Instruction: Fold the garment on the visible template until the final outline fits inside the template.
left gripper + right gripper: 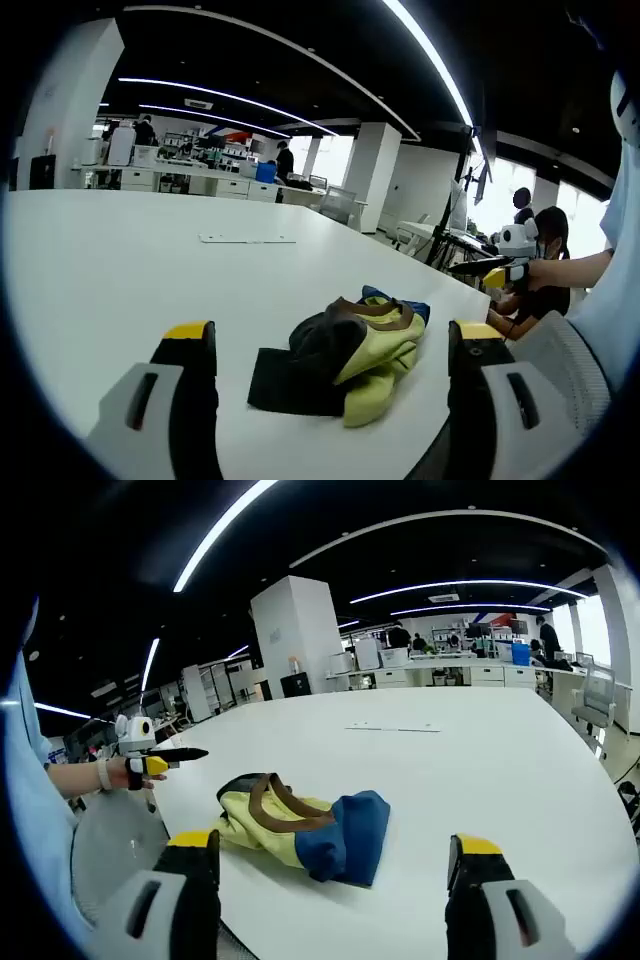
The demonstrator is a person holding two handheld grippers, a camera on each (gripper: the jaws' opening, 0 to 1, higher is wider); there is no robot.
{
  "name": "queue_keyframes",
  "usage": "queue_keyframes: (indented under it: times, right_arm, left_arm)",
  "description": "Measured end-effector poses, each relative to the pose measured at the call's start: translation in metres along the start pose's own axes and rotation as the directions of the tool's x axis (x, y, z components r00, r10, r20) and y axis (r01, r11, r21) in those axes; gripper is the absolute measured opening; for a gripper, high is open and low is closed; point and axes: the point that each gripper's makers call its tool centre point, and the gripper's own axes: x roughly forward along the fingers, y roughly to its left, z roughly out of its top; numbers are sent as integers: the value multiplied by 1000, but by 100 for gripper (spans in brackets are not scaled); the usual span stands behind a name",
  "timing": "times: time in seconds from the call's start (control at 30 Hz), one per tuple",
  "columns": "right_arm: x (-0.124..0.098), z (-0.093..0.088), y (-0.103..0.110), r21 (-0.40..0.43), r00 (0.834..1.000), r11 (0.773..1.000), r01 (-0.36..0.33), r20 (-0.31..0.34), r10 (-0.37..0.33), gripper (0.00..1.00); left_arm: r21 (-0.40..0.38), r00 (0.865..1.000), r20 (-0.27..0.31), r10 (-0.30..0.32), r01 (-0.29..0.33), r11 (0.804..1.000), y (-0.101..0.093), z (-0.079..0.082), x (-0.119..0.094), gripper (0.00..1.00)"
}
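**Crumpled garment on a white desk, seen from both grippers**

Left gripper view: the left gripper has its two black jaws, each capped in yellow, standing wide apart with nothing between them. Past them the garment lies in a soft, rumpled heap near the desk's edge: a flat black panel, a yellow-green fold, brown trim and a blue corner. The desk top is smooth, matte and white. A thin, pale flat strip lies well beyond the garment. At the right the right gripper is seen, held in a hand; whether it is closed cannot be told here.

Right gripper view: the right gripper likewise has its jaws spread and empty. The garment shows pale yellow cloth, a blue fold and curved brown bands. The left gripper appears at the left, held off the desk edge.
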Motion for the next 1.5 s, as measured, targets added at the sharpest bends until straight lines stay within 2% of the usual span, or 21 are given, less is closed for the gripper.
queue_keyframes:
  times: [0.1,0.17,0.2,0.23,0.27,0.3,0.33,0.4,0.53,0.73,0.83,1.0,1.13,1.23,1.4,1.5]
  right_arm:
    - [0,4,2,41,1000,999,-1,27,0,95]
    - [-1,3,3,52,1000,999,2,21,-3,95]
    - [-2,3,4,51,1000,999,2,14,-3,95]
    - [-3,4,6,39,1000,999,-2,4,2,95]
    - [-3,4,7,33,1000,999,-4,-5,5,95]
    - [-4,5,7,23,1000,1000,-8,-14,8,96]
    - [-4,6,7,18,1000,1000,-7,-17,8,96]
    - [-5,11,6,10,1000,1000,0,-10,1,96]
    - [-6,13,8,1,1000,1000,5,-2,-5,97]
    - [-11,7,8,-34,1000,999,21,-3,-22,97]
    - [-13,5,5,-18,999,999,31,11,-31,97]
    - [-10,2,-1,-2,999,999,34,11,-34,97]
    - [-8,7,0,8,999,999,36,7,-36,96]
    - [-5,11,3,-27,1000,1000,12,-16,-13,96]
    - [0,22,0,-20,1000,1000,8,15,-7,96]
    - [1,21,0,-31,1000,1000,6,5,-6,96]
  left_arm:
    - [-7,1000,7,13,-13,1000,7,-6,-1,92]
    - [-107,995,90,35,-26,994,4,0,-1,91]
    - [-129,997,60,38,-30,991,4,-2,2,92]
    - [-9,1000,17,6,-5,1000,-4,1,2,93]
    - [64,997,81,0,-5,998,-6,11,2,92]
    - [22,999,45,-2,1,1000,-10,5,1,90]
    - [-3,999,41,-14,14,1000,-12,3,2,89]
    - [-7,999,29,-18,18,1000,-10,0,4,89]
    - [-57,999,42,-18,21,998,-4,-2,2,88]
    - [-39,998,49,-45,47,998,-8,-4,5,87]
    - [-55,998,43,-55,58,997,-7,-8,6,87]
    - [-30,999,16,-46,46,998,-3,-15,3,86]
    - [-52,998,43,-47,49,997,-4,-10,1,85]
    - [-45,998,42,-45,47,998,-3,-10,1,84]
    - [-41,997,48,-53,54,998,-4,-8,1,84]
    - [-28,997,53,-62,64,998,-10,-5,1,84]
